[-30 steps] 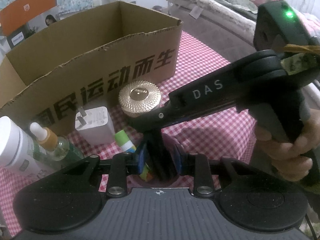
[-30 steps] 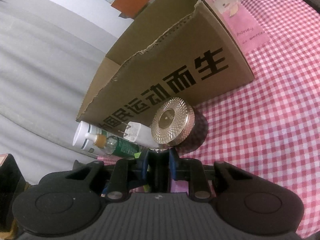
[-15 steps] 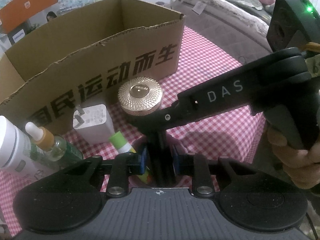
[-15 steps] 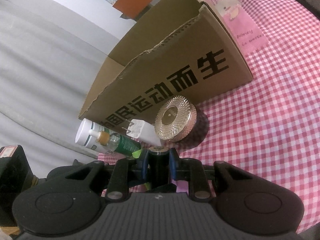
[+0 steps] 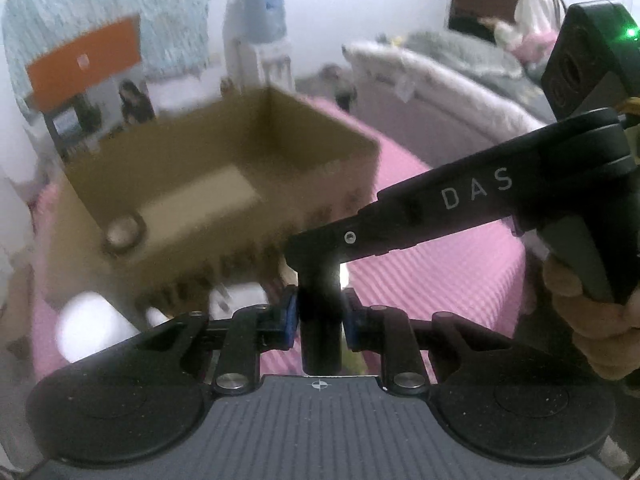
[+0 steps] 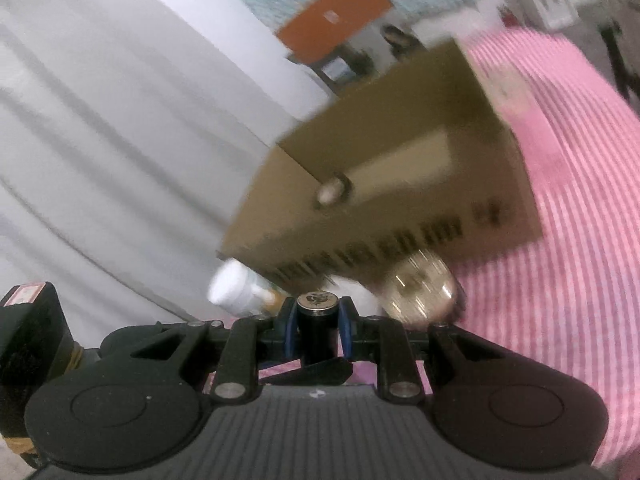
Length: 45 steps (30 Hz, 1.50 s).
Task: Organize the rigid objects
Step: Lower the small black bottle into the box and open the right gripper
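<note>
Careful: your left gripper (image 5: 320, 320) and right gripper (image 6: 318, 322) are both pinched on what looks like one black cylinder (image 6: 317, 304). Any mismatch between your hands could twist it loose onto the gold-lidded jar (image 6: 420, 292) and white bottle (image 6: 228, 288) by the cardboard box's (image 5: 224, 184) near wall. Both grippers are high over the tabletop (image 5: 440, 272), angled towards the open box.

A brown cardboard box (image 6: 400, 184) printed with black characters stands on a pink-and-white checked cloth (image 6: 580, 240), with a gold-lidded jar (image 6: 420, 292) and a white-capped bottle (image 6: 232, 292) just in front of the box and an orange panel (image 6: 334, 16) behind it.
</note>
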Each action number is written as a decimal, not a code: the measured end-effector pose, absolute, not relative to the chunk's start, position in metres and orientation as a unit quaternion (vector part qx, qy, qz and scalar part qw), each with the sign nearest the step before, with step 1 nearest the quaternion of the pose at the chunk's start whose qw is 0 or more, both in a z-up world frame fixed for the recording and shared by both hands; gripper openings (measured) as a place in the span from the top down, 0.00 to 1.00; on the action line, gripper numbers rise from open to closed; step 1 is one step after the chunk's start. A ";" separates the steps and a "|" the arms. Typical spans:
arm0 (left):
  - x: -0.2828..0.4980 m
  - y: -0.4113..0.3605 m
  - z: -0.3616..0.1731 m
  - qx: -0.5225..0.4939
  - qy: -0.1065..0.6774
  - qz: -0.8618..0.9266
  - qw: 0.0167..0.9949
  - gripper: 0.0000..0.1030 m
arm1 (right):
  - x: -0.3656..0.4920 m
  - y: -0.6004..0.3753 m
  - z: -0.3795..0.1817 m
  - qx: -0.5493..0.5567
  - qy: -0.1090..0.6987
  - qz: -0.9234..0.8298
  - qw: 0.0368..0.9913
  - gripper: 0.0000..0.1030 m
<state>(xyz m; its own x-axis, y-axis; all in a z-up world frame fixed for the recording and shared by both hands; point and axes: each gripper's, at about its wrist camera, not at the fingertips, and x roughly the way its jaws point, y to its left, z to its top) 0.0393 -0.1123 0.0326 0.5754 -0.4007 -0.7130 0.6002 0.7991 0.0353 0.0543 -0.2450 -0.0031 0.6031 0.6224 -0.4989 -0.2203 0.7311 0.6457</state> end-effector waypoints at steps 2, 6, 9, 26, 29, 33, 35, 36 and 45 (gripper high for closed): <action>0.046 -0.106 0.049 0.136 0.344 -0.280 0.886 0.79 | 0.061 -0.239 0.017 0.255 0.354 0.259 0.862 0.77; 0.073 -0.094 0.076 0.122 0.326 -0.266 0.899 0.79 | 0.090 -0.227 0.055 0.228 0.327 0.286 0.871 0.77; 0.105 -0.086 0.085 0.107 0.332 -0.253 0.903 0.79 | 0.120 -0.218 0.073 0.219 0.322 0.303 0.870 0.77; 0.199 -0.052 0.018 0.087 0.483 -0.197 0.849 0.77 | 0.292 -0.155 -0.015 0.202 0.526 0.315 0.764 0.77; 0.201 -0.052 0.015 0.092 0.493 -0.194 0.843 0.76 | 0.301 -0.143 -0.025 0.175 0.555 0.312 0.751 0.77; 0.206 -0.050 0.016 0.091 0.493 -0.190 0.844 0.74 | 0.315 -0.130 -0.038 0.153 0.581 0.307 0.738 0.77; 0.207 -0.050 0.018 0.089 0.491 -0.190 0.845 0.73 | 0.320 -0.127 -0.042 0.156 0.587 0.308 0.733 0.76; 0.209 -0.050 0.018 0.088 0.490 -0.190 0.846 0.72 | 0.323 -0.124 -0.042 0.152 0.586 0.305 0.735 0.76; 0.201 -0.043 0.033 0.069 0.473 -0.191 0.857 0.68 | 0.331 -0.129 -0.046 0.163 0.589 0.280 0.740 0.75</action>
